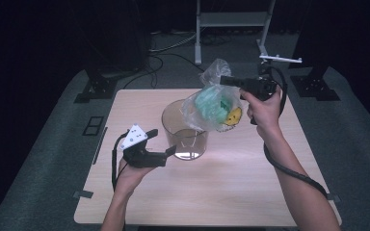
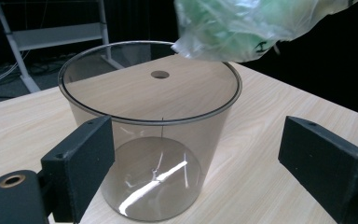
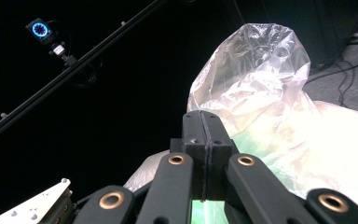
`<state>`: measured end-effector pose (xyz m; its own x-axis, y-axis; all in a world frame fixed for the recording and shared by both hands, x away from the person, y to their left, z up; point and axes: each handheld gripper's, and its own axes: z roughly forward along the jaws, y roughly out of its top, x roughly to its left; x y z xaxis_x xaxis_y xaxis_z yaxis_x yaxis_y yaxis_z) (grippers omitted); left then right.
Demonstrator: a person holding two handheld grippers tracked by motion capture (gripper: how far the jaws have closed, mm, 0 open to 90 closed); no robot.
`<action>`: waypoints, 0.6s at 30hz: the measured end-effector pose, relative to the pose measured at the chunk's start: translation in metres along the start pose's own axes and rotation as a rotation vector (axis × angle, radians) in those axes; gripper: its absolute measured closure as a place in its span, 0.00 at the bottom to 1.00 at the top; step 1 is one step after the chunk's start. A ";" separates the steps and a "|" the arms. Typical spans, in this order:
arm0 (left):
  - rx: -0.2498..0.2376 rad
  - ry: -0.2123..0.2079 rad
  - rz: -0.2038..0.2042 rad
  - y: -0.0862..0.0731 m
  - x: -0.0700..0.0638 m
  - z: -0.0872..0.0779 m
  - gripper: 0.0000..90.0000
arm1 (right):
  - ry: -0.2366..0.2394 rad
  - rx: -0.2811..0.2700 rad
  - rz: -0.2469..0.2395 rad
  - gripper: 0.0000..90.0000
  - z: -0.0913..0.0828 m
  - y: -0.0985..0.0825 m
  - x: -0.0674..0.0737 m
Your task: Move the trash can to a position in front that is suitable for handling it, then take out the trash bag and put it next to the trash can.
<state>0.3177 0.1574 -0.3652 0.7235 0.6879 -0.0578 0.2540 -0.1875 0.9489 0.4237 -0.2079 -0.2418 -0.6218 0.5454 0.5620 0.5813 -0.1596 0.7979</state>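
Plastic bag [image 1: 215, 103], clear and crinkled, with something green and a bit of yellow inside, hangs in the air from my right gripper [image 1: 227, 81], above the far right edge of a clear round container [image 1: 184, 130]. In the right gripper view the two black jaws are pressed flat together with the bag's film [image 3: 261, 88] pinched between them, and the bag bulges up past them. The container stands upright and open-topped near the middle of the pale wooden table [image 1: 231, 183], and I can see nothing inside it. My left gripper [image 1: 163, 143] sits low on the near left side of the container, pointing at it. In the left gripper view its jaws are spread wide and grip nothing, with the container [image 2: 151, 140] between and just beyond them; I cannot tell whether the left-hand jaw touches the wall. The bag's lower end [image 2: 242, 28] hangs over the rim at the top of that view.
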 end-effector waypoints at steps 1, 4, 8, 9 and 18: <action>-0.001 0.000 0.001 0.000 0.001 0.000 0.10 | -0.004 -0.004 0.002 1.00 -0.003 0.000 -0.002; -0.003 0.002 -0.009 -0.001 0.002 -0.001 0.10 | -0.011 -0.015 0.015 1.00 -0.011 0.000 -0.008; -0.008 -0.002 -0.016 -0.001 0.002 -0.002 0.10 | -0.024 -0.023 0.030 1.00 -0.019 -0.001 -0.016; -0.009 -0.005 -0.018 -0.001 0.002 -0.002 0.10 | -0.027 -0.021 0.031 1.00 -0.020 -0.001 -0.018; -0.012 0.001 -0.022 -0.001 0.004 -0.004 0.10 | -0.029 -0.018 0.047 1.00 -0.024 -0.006 -0.030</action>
<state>0.3173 0.1633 -0.3649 0.7175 0.6922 -0.0784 0.2621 -0.1640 0.9510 0.4261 -0.2426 -0.2581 -0.5782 0.5607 0.5927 0.5997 -0.2005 0.7747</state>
